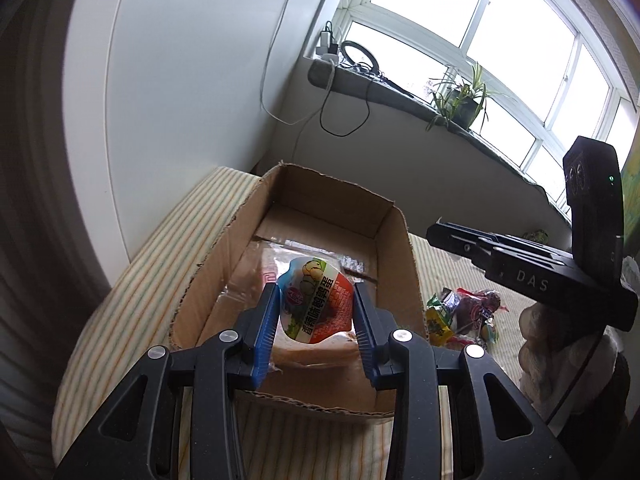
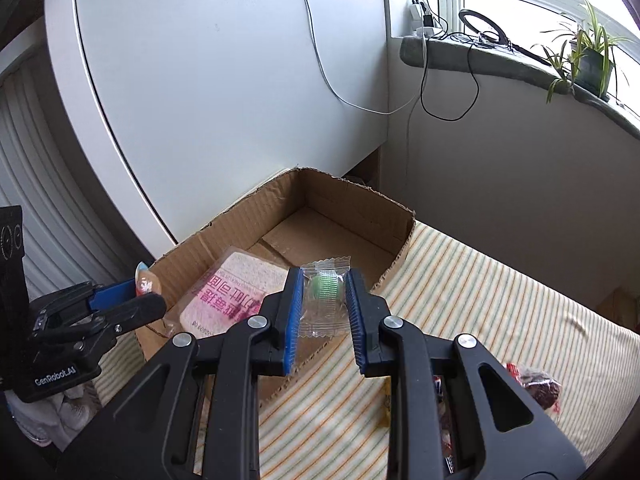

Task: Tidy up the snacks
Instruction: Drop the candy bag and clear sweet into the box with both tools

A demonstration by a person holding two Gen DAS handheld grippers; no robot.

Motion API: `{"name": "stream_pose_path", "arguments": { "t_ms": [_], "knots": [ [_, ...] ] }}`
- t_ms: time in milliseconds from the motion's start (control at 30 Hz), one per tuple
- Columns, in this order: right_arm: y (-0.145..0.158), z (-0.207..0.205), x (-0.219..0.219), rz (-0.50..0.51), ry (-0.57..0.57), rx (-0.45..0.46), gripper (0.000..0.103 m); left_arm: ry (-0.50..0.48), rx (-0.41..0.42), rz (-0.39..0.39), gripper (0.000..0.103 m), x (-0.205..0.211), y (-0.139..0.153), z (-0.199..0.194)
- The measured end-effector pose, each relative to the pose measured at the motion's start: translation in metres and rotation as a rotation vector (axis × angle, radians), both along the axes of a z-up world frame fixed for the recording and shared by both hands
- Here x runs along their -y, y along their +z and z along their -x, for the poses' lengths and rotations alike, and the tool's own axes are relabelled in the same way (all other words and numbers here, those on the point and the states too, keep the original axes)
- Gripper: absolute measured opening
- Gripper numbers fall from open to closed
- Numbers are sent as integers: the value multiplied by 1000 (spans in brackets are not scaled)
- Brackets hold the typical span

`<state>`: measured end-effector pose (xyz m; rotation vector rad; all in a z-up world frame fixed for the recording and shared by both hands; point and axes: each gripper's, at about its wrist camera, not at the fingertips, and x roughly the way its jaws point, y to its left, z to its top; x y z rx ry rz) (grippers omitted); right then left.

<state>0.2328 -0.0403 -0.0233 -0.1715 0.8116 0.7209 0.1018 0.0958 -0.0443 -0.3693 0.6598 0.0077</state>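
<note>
My left gripper point(image 1: 316, 312) has its fingers point(image 1: 266, 322) clamped on a small snack cup point(image 1: 314, 304) with a printed foil lid, lid facing me, pinched across its width. It hangs directly above the near end of the cardboard box point(image 1: 402, 264), so this arm is the nearer one: the move it calls for is, I judge, straight down and a release. Under the cup, inside the box, lies a wrapped bread pack point(image 2: 230, 286) with pink print, its long axis running along the box from the near wall toward the bare far end. The far half of the box floor shows nothing on it.

My right gripper point(image 2: 324, 308) is closed on a clear-wrapped green candy point(image 2: 326, 288), held upright with the crimped ends above and below the fingers. It sits just outside the box, over its right-hand wall near the near corner, so the box opening lies ahead and to the left of it.

Right of the box, on the striped bed cover point(image 2: 500, 292), a loose pile of snack packets point(image 1: 464, 314) waits, well apart from the box wall.
</note>
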Motion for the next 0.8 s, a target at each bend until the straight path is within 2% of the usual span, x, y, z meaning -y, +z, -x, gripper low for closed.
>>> {"name": "stream_pose_path", "arguments": {
  "t_ms": [267, 533, 567, 633, 667, 700, 800],
  "knots": [
    [-15, -17, -34, 35, 34, -17, 23, 31, -20, 10, 35, -15, -10, 2],
    [-26, -21, -50, 54, 51, -34, 24, 39, -23, 17, 35, -20, -13, 1],
    [-26, -21, -50, 56, 53, -36, 28, 37, -22, 18, 37, -19, -13, -1],
    [-26, -19, -52, 53, 62, -40, 46, 43, -25, 17, 38, -20, -13, -1],
    [-25, -18, -52, 50, 62, -33, 57, 48, -28, 19, 44, -21, -13, -1],
    [-24, -16, -52, 49, 59, -22, 62, 58, -30, 22, 49, -22, -13, -1],
    [-21, -14, -50, 41, 57, -14, 62, 67, -23, 33, 49, -24, -12, 1]
  ]
}}
